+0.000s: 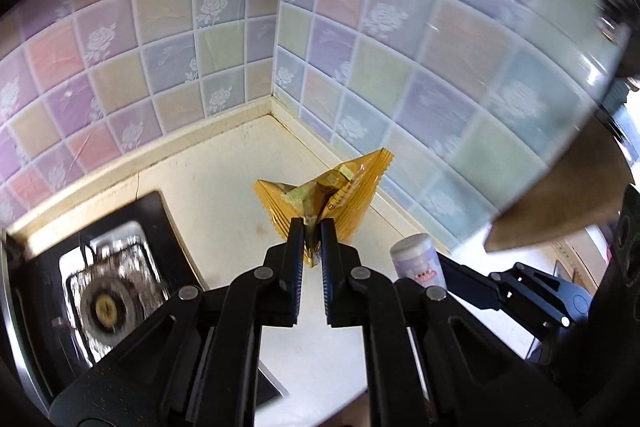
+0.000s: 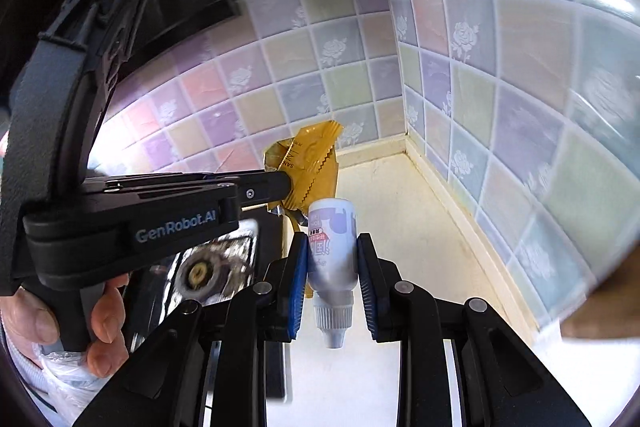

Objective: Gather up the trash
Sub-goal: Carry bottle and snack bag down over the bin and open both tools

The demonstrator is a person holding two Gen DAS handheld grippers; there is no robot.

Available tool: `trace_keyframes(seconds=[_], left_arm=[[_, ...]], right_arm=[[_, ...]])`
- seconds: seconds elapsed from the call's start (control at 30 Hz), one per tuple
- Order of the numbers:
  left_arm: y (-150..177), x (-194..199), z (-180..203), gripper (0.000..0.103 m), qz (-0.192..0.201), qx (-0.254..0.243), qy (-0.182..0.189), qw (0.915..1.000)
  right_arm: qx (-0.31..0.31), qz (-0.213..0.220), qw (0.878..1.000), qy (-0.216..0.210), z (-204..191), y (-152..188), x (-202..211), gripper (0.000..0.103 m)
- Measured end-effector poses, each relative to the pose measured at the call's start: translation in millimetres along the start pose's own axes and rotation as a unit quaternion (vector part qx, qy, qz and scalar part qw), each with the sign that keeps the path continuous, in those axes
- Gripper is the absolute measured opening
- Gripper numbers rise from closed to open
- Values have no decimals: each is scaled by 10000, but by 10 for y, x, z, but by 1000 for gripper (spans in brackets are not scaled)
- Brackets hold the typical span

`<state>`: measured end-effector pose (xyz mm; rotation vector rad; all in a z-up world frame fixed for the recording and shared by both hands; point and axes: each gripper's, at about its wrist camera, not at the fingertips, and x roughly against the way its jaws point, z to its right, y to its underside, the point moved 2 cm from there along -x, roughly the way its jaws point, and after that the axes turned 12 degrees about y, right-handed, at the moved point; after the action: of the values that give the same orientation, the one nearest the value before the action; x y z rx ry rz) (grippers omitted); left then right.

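My left gripper [image 1: 311, 227] is shut on a crumpled yellow snack wrapper [image 1: 320, 195] and holds it above the white counter [image 1: 224, 179]. In the right wrist view the left gripper [image 2: 286, 187] reaches in from the left with the wrapper [image 2: 310, 163] at its tips. My right gripper [image 2: 332, 247] is shut on a small white bottle [image 2: 332, 251] with a purple and red label, cap pointing toward the camera. The bottle [image 1: 418, 259] also shows at the lower right of the left wrist view.
A black gas stove with a foil-lined burner [image 1: 106, 301] sits at the left of the counter. Pastel tiled walls [image 1: 360, 75] meet in a corner behind. A brown board [image 1: 560, 203] is at the right. A person's hand [image 2: 104, 323] holds the left gripper.
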<state>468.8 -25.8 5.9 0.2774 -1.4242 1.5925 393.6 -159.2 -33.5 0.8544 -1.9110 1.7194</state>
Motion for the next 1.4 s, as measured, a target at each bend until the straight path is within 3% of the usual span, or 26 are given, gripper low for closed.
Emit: trace_keyframes(seconds=[0.23, 0.37, 0.6, 0.83, 1.03, 1.17, 1.4], left_arm=[[915, 405, 505, 6, 37, 35, -30, 10000], [1485, 484, 662, 6, -119, 213, -30, 9997], [2486, 494, 718, 6, -414, 365, -319, 9980], [3485, 253, 709, 6, -949, 352, -389, 9941], [4306, -131, 514, 6, -1399, 343, -300, 9891], [4886, -553, 289, 6, -1724, 443, -177, 9839], [5762, -1446, -160, 6, -2016, 641, 166, 9772]], right_arm=[[90, -118, 9998, -144, 108, 773, 594, 24], [-15, -425, 9985, -331, 180, 1322, 776, 24], [-143, -1007, 9941, -388, 254, 2317, 865, 24], [10, -1359, 9907, -38, 214, 3365, 823, 24], [70, -1809, 9833, 197, 128, 4279, 479, 24], [-121, -2271, 9735, 234, 113, 4914, 27, 24], [-656, -2670, 9610, 310, 267, 5939, -842, 24]])
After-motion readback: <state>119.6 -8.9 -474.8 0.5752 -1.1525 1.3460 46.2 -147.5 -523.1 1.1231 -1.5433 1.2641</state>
